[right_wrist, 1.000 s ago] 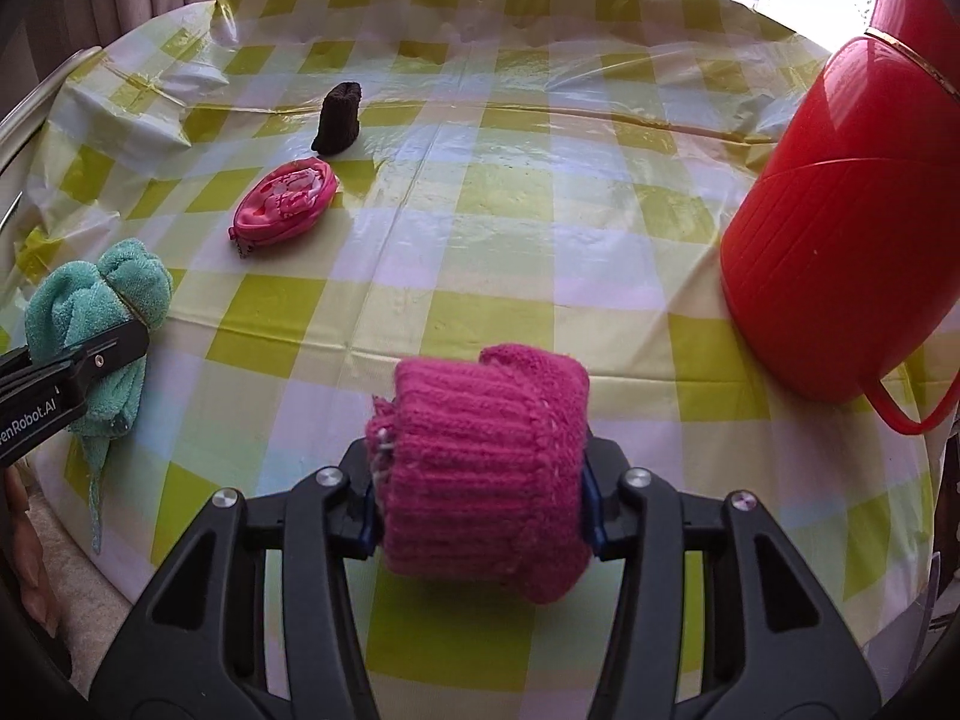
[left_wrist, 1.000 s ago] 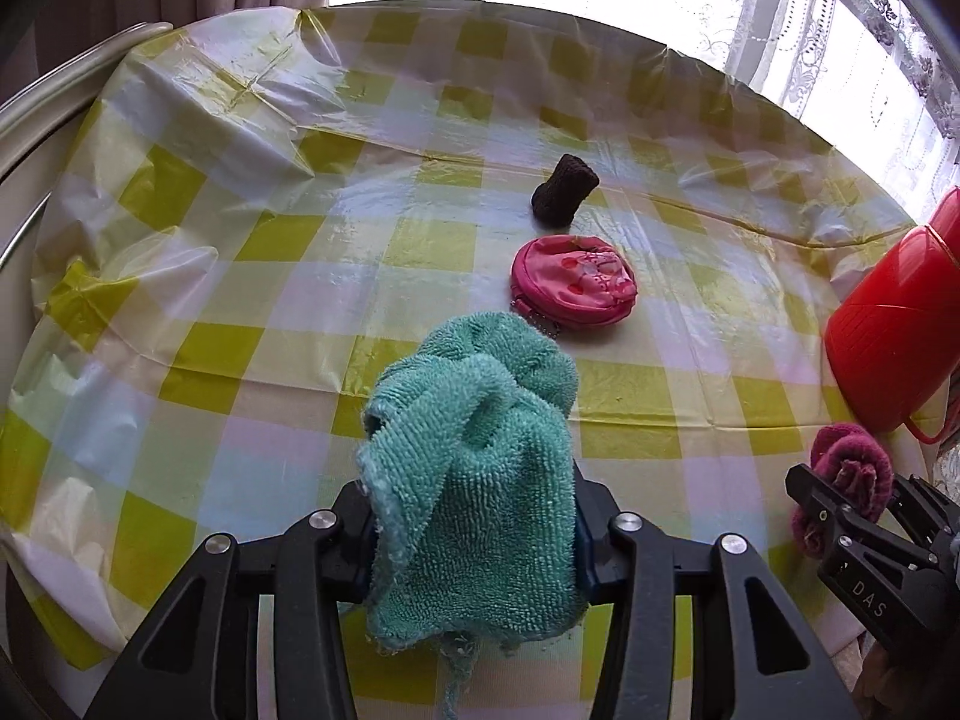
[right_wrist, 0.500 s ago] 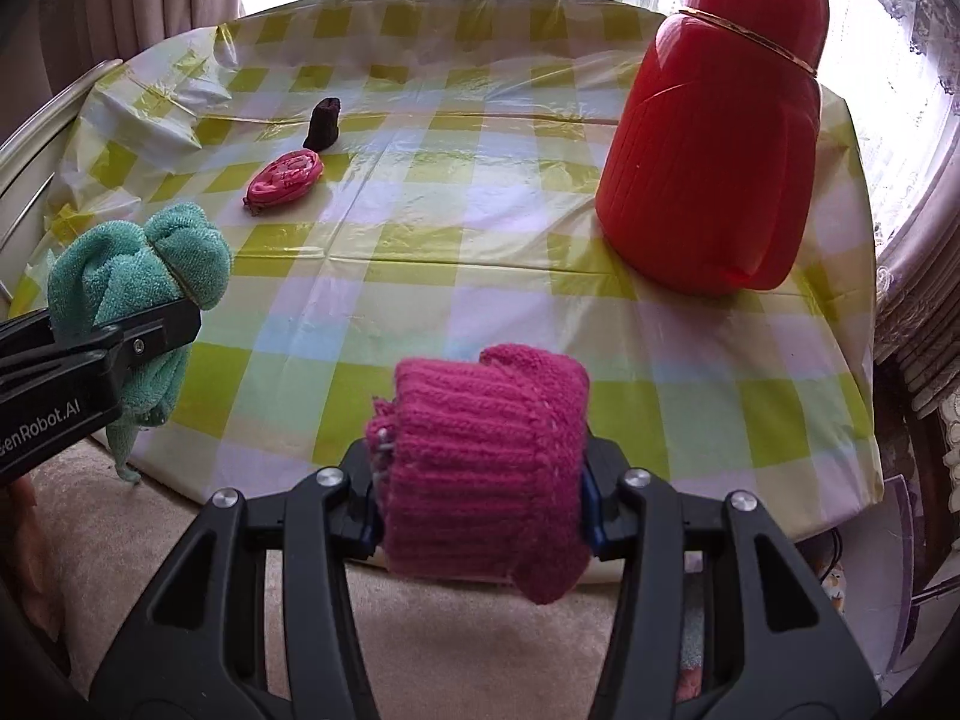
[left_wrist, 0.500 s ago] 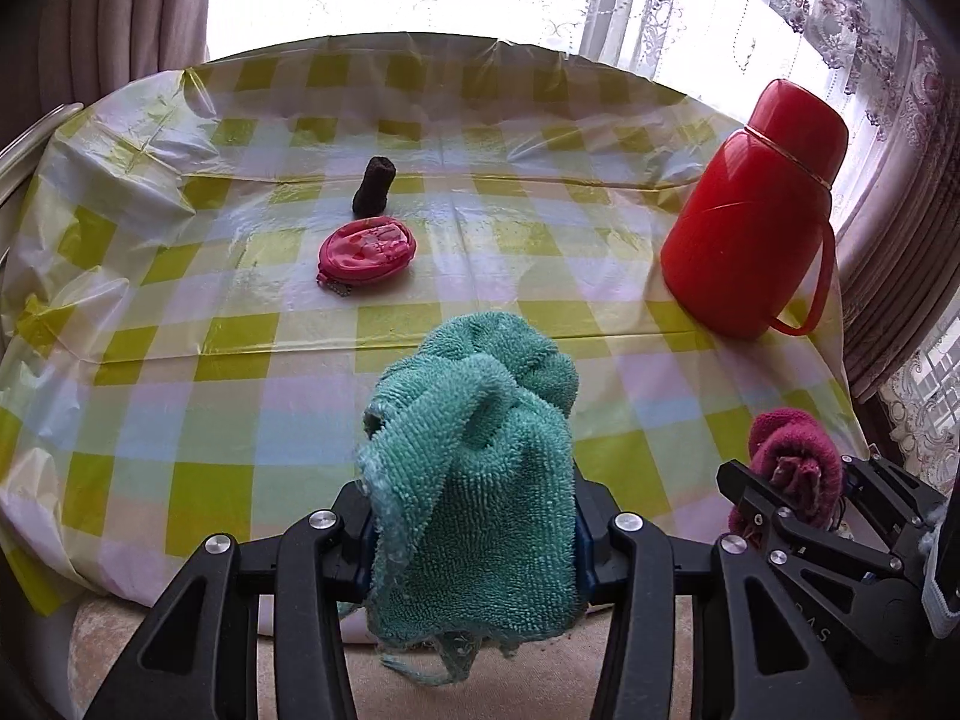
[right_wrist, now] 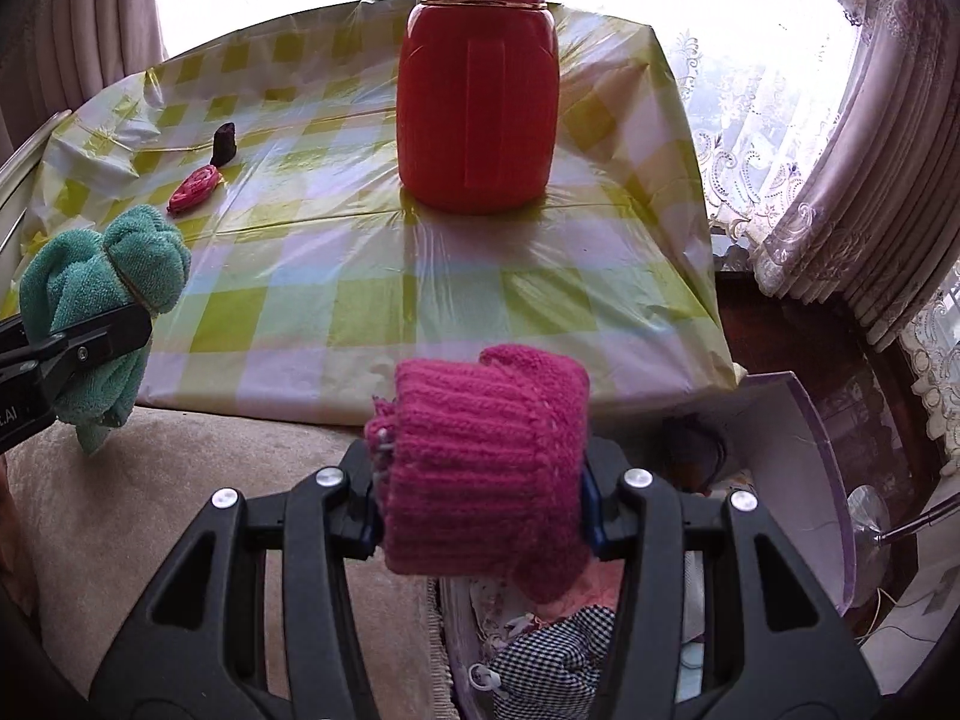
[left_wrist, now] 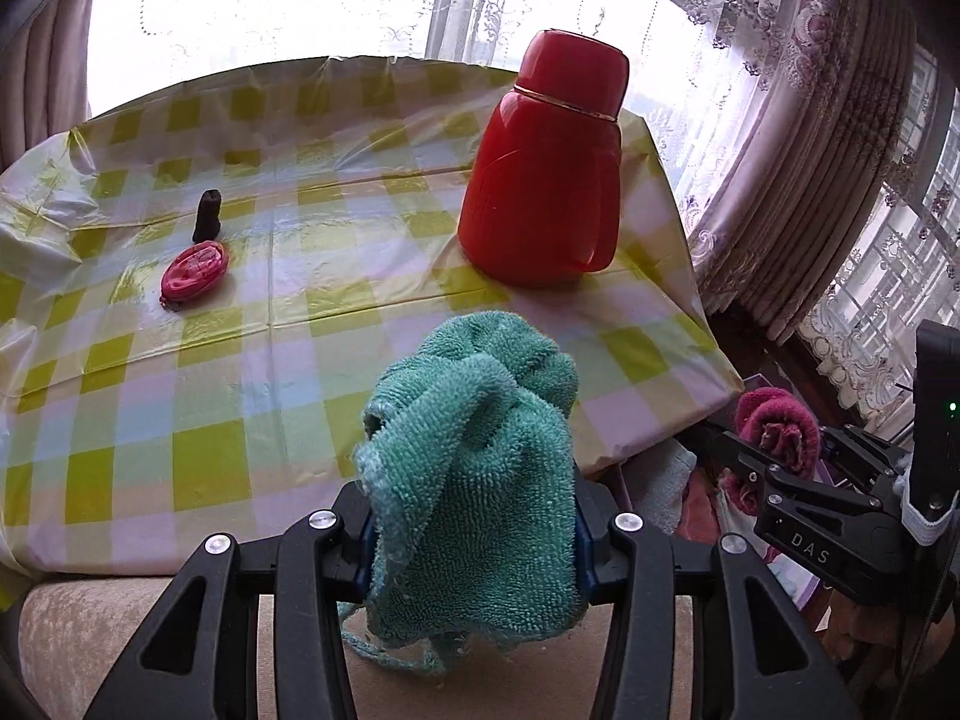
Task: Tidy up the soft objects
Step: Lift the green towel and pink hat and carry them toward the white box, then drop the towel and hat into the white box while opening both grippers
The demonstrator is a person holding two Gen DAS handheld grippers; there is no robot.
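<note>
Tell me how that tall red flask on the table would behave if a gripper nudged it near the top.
The red flask stands tall on a modest base, so it would probably tip. The glossy tablecloth may let it slide instead. Its weight cannot be judged.

The green towel (left_wrist: 474,468) is covering the fingertips of the left gripper (left_wrist: 471,546); the pink knitted hat (right_wrist: 486,468) is hiding the pads of the right gripper (right_wrist: 483,516) in the same way; the top of the red flask (right_wrist: 480,90) is being cut off by the upper edge in the right wrist view; the small dark thing (left_wrist: 207,216) on the table is staying too small to tell what it is.
</note>
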